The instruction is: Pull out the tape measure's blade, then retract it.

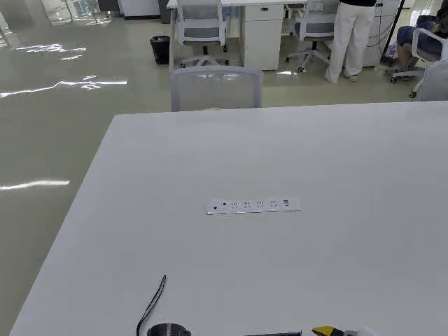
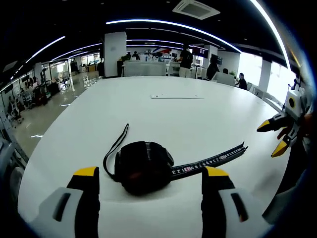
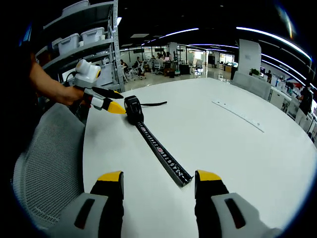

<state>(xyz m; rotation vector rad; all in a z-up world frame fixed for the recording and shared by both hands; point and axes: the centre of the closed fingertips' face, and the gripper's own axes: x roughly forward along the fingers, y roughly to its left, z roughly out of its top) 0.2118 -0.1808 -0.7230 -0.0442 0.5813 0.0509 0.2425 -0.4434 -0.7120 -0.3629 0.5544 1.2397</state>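
The tape measure (image 2: 143,166) lies on the white table (image 1: 315,154), close to the near edge and not far from the table's left edge. Its black case (image 3: 133,108) is on the left. The blade (image 3: 161,148) is drawn out flat on the surface and points to the right, with its long axis about parallel to the near edge. The black strap (image 1: 151,304) runs from the case toward the far side.

The left gripper (image 2: 148,172) has its jaws wide apart, with the case ahead of them in the gap; I cannot tell if they touch it. The right gripper (image 3: 159,176) also has its jaws apart. The free end of the blade lies between them, nearer its right jaw, and it is not pinched.

Beyond the tape there is wide bare table. A power strip (image 1: 253,205) lies in the middle, well apart from the tape, and a grey chair (image 1: 215,87) stands at the far edge.
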